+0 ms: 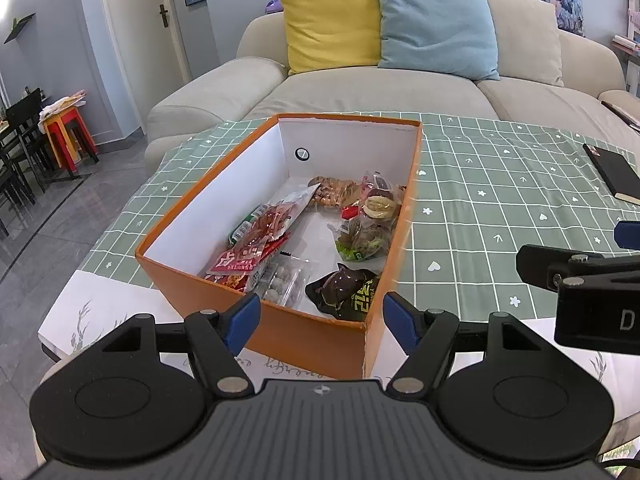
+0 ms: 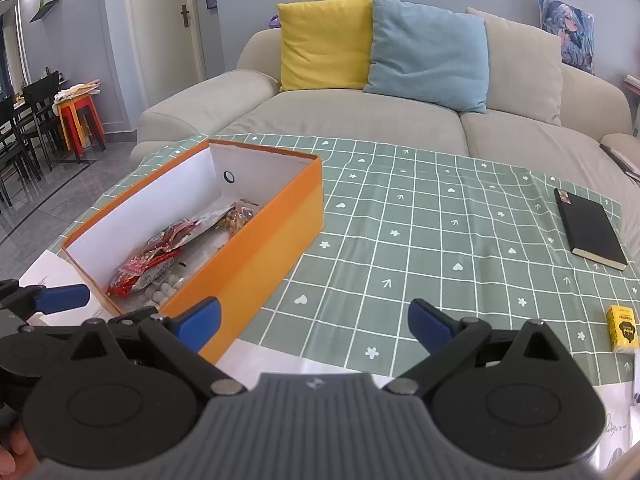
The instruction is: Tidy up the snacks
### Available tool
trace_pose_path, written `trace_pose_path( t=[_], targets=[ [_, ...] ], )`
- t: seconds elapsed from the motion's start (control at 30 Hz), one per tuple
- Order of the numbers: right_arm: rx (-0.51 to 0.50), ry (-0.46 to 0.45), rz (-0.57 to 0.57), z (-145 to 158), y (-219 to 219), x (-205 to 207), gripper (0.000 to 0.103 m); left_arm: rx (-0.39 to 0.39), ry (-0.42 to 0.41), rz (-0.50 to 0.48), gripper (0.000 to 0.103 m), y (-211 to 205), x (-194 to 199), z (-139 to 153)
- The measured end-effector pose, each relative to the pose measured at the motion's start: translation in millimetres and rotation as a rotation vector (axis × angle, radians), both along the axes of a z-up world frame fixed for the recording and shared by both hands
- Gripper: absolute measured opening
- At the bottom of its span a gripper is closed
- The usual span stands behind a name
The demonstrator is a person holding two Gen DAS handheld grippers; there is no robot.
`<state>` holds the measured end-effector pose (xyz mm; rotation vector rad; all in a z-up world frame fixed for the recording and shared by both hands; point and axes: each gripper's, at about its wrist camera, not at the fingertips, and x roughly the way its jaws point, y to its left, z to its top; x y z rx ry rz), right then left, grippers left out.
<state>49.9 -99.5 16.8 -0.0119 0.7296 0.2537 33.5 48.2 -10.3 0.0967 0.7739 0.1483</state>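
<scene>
On the green checked tablecloth (image 2: 420, 220), the orange cardboard box (image 1: 304, 340) is holding the snack packets (image 1: 256, 248) — I am hovering my left gripper (image 1: 320, 316) and right gripper (image 2: 314, 324) before it, both spread wide, gripping nothing — a small yellow carton (image 2: 621, 328) is lying well apart.

Beige sofa (image 1: 360, 92), yellow cushion (image 1: 330, 22), blue walls, grey tile floor.

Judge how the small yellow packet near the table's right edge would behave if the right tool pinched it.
The yellow packet looks boxy with flat faces, so it would probably hold its shape and not roll. It is small, likely light, and could skid on the tablecloth if nudged. The right tool is open and empty.
</scene>
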Motion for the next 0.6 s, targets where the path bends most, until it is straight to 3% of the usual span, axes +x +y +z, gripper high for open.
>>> trace_pose_path(
  t=[0.6],
  targets=[
    [0.008,0.017,-0.001,-2.4,-0.2,2.2,0.097,-0.004,0.013,0.007,0.082,-0.9,0.7,-2.0]
  ],
)
